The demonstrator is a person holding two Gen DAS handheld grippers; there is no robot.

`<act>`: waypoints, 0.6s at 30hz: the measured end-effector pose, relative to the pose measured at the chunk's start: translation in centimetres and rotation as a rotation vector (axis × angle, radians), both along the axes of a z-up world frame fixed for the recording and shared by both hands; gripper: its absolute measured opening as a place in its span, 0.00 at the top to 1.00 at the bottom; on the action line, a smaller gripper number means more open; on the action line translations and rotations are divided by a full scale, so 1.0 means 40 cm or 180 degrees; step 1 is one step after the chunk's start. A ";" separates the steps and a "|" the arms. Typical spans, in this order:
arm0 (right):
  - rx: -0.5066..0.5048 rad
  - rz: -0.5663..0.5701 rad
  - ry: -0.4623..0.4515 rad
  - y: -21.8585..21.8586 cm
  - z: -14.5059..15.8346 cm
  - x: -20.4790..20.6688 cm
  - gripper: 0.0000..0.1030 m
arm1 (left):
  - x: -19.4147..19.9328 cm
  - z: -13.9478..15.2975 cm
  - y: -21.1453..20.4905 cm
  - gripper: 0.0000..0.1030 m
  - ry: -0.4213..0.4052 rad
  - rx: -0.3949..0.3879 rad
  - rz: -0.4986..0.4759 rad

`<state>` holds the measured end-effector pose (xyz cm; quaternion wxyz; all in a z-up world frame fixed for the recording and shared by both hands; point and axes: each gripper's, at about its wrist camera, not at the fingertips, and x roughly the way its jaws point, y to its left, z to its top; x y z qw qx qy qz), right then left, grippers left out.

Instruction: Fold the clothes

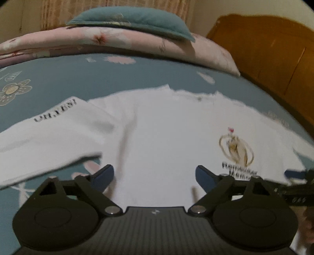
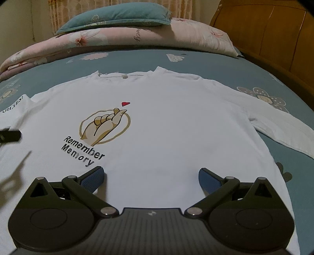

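Shirt [image 2: 166,121] lies flat on the bed [image 2: 225,64], collar at the far end, hem near. One sleeve [image 2: 284,133] stretches off right, the other [image 1: 49,135] off left. Beyond the collar a quilt [image 2: 117,41] runs across the bed, a pillow [image 2: 115,16] on top. Headboard [image 2: 274,33] stands far right. Both grippers, left [image 1: 155,176] and right [image 2: 151,176], sit over the near hem.

Smooth white cotton-like T-shirt [image 2: 166,127] lies on a matt blue floral cloth bedsheet [image 2: 215,64]; glossy brown wooden headboard [image 2: 274,29]; textured blue fingers [image 2: 209,179].
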<state>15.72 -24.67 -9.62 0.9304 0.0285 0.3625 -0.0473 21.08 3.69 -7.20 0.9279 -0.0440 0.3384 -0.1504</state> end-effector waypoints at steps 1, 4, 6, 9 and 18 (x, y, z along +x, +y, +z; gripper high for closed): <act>0.0001 -0.0001 0.0004 0.001 0.000 0.002 0.00 | -0.001 0.008 0.014 0.15 -0.0064 -0.0016 0.0028; 0.0013 0.0007 0.0021 0.000 0.002 0.007 0.00 | 0.002 0.026 0.054 0.30 -0.0229 -0.0039 0.0132; 0.0033 0.0024 0.0028 -0.003 0.003 0.009 0.00 | 0.018 0.018 0.076 0.51 -0.0202 -0.0033 0.0268; 0.0037 0.0049 0.0032 -0.005 0.003 0.008 0.00 | 0.042 0.008 0.105 0.60 -0.0094 -0.0160 0.0393; 0.0121 0.0084 0.0090 -0.017 0.009 0.013 0.00 | 0.146 0.091 0.126 0.60 -0.0444 0.0244 0.0438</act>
